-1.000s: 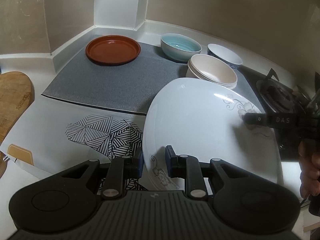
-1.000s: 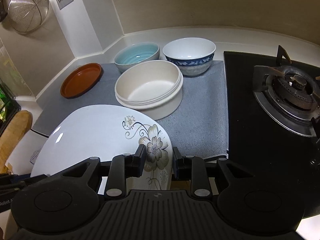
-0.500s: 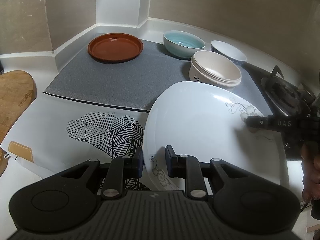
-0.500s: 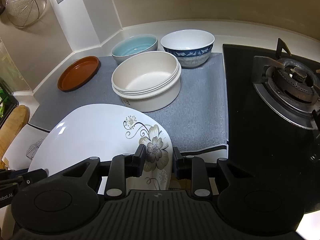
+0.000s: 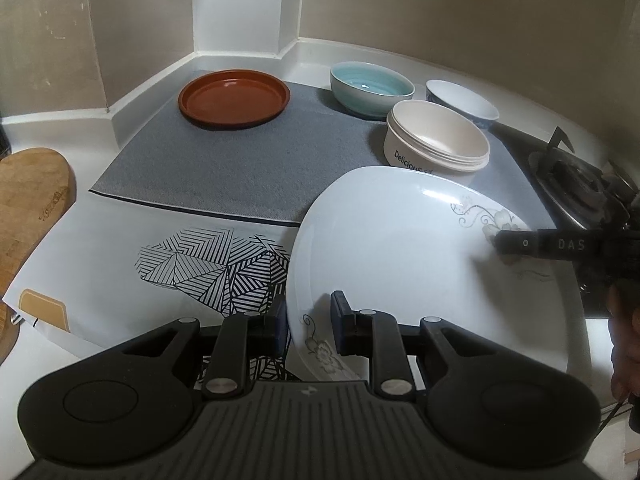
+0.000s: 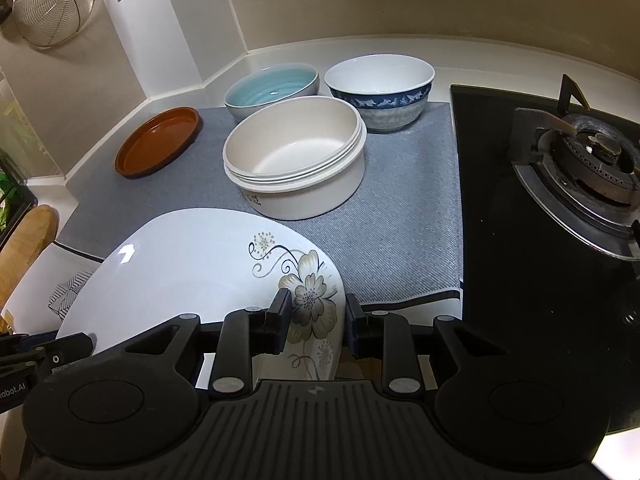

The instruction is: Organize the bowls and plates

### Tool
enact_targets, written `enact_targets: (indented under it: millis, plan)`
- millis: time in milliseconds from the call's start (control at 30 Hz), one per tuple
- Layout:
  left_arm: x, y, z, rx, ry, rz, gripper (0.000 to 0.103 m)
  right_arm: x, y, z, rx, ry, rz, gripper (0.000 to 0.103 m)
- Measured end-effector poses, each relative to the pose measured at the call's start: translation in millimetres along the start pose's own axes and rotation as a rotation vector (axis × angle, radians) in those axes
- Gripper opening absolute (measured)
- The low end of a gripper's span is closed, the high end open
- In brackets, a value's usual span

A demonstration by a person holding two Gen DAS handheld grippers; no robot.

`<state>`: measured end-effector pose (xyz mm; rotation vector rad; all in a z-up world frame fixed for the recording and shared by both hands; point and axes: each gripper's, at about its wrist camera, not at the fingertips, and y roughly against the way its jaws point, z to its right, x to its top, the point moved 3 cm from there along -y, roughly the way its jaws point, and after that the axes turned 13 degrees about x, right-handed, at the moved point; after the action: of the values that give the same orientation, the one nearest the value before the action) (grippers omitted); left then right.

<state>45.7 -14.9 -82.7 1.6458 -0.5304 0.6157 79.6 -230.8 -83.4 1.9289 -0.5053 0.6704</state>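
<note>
here, both tools clamp white plate (image 5: 400,248), cream bowl (image 6: 296,160) just beyond, stove (image 6: 580,160) beside

White counter (image 5: 100,216) bears a grey mat (image 5: 248,168) and patterned paper (image 5: 120,264).

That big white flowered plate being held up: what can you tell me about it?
The white plate is glossy, likely glazed ceramic, broad and rounded-square, with grey-beige flowers and dark curling stems printed near two opposite edges. It looks empty and clean, and is held tilted above the counter, in front of the cream bowl on the grey mat. The left tongs and right tongs each clamp its rim.
</note>
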Motion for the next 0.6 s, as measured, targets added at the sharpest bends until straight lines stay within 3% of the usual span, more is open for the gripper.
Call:
enact_targets:
  millis: [600]
  plan:
    - [-4.3,7.2,-1.0,-0.035,-0.006,-0.002,0.031,-0.7,5.1,4.4,0.036,0.016,-0.011,0.032]
